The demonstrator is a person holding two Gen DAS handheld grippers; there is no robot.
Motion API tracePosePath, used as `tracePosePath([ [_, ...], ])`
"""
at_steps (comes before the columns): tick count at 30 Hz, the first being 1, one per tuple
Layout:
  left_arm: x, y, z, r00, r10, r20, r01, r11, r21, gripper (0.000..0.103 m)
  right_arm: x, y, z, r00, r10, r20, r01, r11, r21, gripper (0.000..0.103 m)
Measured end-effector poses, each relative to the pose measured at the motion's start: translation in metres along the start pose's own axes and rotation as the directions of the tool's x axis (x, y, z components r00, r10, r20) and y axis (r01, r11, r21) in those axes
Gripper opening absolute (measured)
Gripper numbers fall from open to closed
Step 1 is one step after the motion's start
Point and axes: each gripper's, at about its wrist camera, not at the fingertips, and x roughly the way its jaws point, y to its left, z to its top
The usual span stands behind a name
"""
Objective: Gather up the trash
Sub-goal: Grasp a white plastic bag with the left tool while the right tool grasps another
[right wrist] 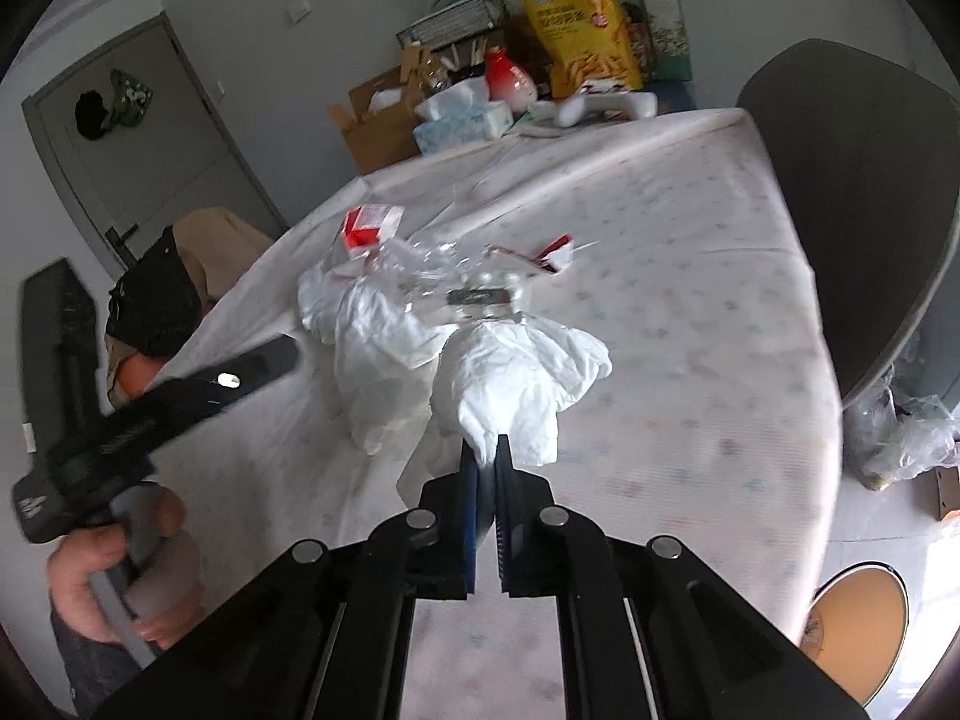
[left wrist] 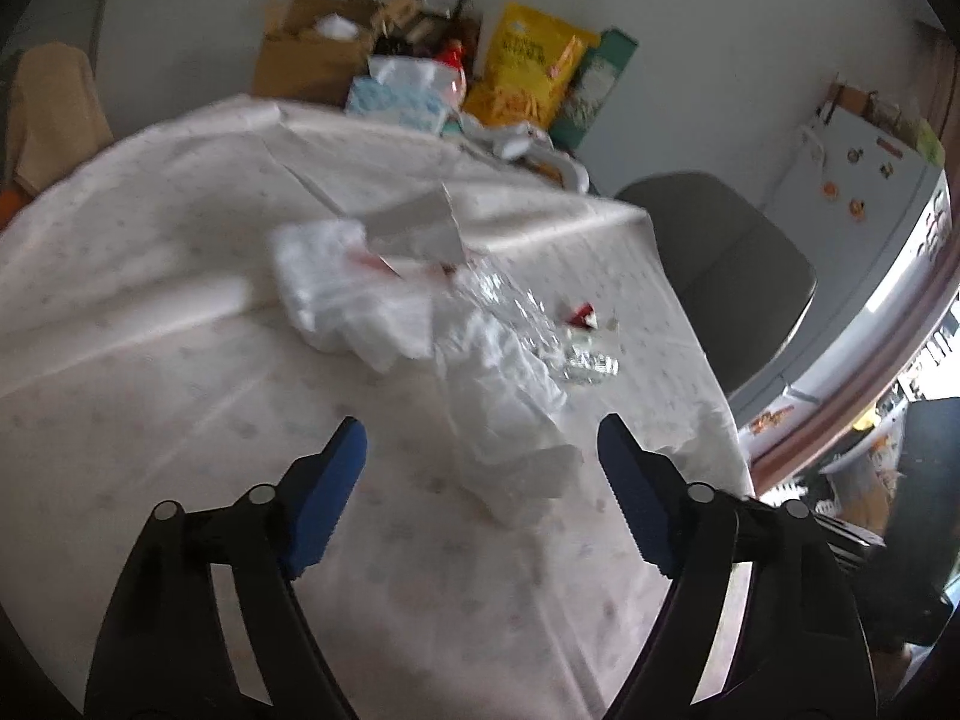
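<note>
A heap of trash lies on the table's white cloth (right wrist: 690, 312): crumpled white tissue (right wrist: 516, 378), a second tissue wad (right wrist: 372, 348), clear crinkled plastic (right wrist: 432, 270), a red and white carton (right wrist: 369, 225) and a small red wrapper (right wrist: 555, 249). My right gripper (right wrist: 487, 450) is shut on the near edge of the white tissue. In the left wrist view the same tissue (left wrist: 504, 384), plastic (left wrist: 522, 306) and red wrapper (left wrist: 581, 315) lie ahead. My left gripper (left wrist: 483, 438) is open and empty, a little short of the tissue.
At the table's far end stand a cardboard box (right wrist: 378, 120), a tissue pack (right wrist: 462, 117), a yellow snack bag (right wrist: 579, 24) and a green box (right wrist: 663, 6). A grey chair (right wrist: 858, 210) stands to the right. The left hand-held gripper (right wrist: 150, 408) shows at the left.
</note>
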Motion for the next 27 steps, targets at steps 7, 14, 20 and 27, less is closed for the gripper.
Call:
tracePosePath([
  [7, 0.031, -0.017, -0.002, 0.997, 0.038, -0.067, -0.037, 0.999, 0.01, 0.071, -0.018, -0.023, -0.002, 1.0, -0.011, 0.029, 0.01, 0.999, 0.044, 0.006],
  [14, 0.038, -0.025, -0.008, 0.991, 0.085, -0.099, -0.085, 0.996, 0.011, 0.013, -0.035, -0.036, -0.009, 0.998, -0.008, 0.058, 0.003, 0.997, 0.076, 0.006],
  [20, -0.001, -0.037, -0.007, 0.996, 0.087, 0.003, -0.087, 0.995, 0.039, 0.008, -0.048, -0.049, -0.018, 0.997, -0.028, 0.073, 0.02, 0.994, 0.106, 0.006],
  [27, -0.031, -0.061, -0.007, 0.998, 0.03, 0.054, -0.035, 0.996, 0.079, 0.009, -0.071, -0.058, -0.024, 0.992, -0.057, 0.111, 0.043, 0.991, 0.123, 0.006],
])
